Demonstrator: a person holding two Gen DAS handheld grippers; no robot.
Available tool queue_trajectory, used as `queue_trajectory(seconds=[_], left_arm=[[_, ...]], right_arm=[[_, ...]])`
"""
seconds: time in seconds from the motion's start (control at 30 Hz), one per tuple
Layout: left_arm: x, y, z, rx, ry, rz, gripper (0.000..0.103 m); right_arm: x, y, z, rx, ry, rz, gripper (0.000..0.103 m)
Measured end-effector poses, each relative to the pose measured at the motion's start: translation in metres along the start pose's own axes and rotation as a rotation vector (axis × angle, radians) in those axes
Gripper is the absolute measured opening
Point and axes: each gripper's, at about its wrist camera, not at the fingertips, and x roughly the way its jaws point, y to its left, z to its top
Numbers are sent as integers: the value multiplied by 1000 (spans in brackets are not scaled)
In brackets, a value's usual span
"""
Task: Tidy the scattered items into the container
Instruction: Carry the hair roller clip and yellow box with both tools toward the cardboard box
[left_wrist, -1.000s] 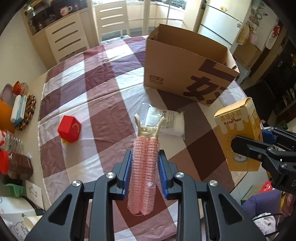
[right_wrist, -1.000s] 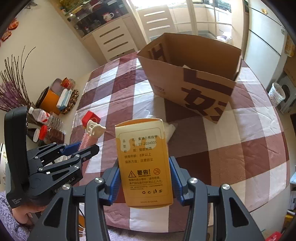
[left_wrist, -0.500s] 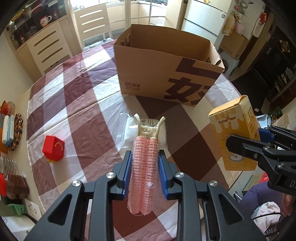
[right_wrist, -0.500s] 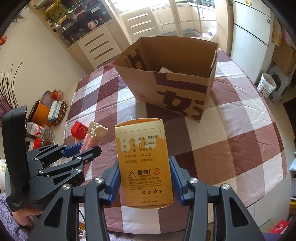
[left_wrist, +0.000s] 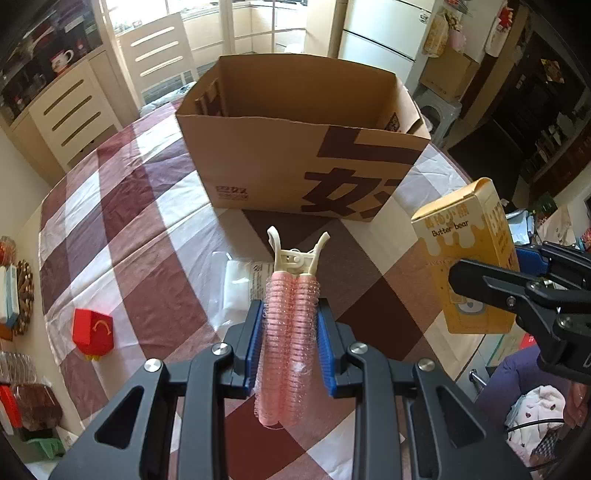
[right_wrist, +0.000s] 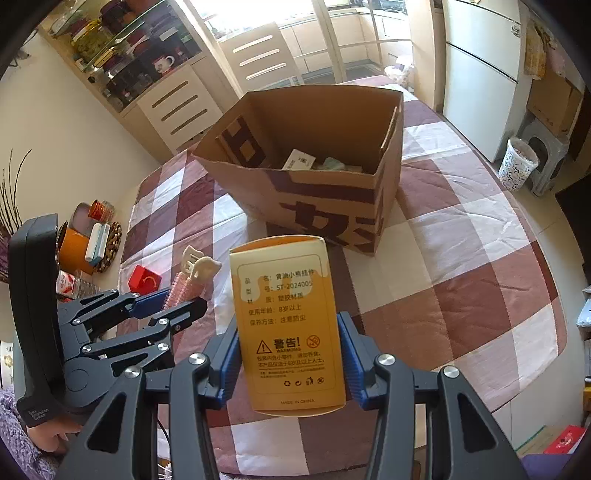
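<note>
**Two claws loaded, box ahead**

Both claws carry something above the checked bench (left_wrist: 122, 206). The left claw (left_wrist: 290, 332) is clamped on a pink hair-roller clip (left_wrist: 290, 325), its cream handle pointing forward. The right claw (right_wrist: 288, 354) grips a yellow Butter bear carton (right_wrist: 286, 321) upright between its blue pads. The open cardboard box (left_wrist: 295, 162) stands ahead of both, near but not yet under either load; the right wrist view shows a few items already lying in its bottom.

Left on the bench are a clear plastic packet (left_wrist: 236, 284) just below the roller clip and a small red house-shaped box (left_wrist: 92, 330) well off to the left.

Judging from here, the risks are these. The near wall of the box rises high, so a load carried in too low would likely strike the rim and push the light box across the cloth. The carton is held by its lower part only and could pivot if it brushes the cardboard. The two claws sit side by side, so entering the opening together could make them knock each other; going one at a time seems safer.
</note>
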Motion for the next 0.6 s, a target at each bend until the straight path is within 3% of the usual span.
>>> queue_trajectory(seconds=[0.6], left_arm=[[21,-12,32,86,18,-36,28]], right_arm=[[10,-17,20,59,-5,-19,48]])
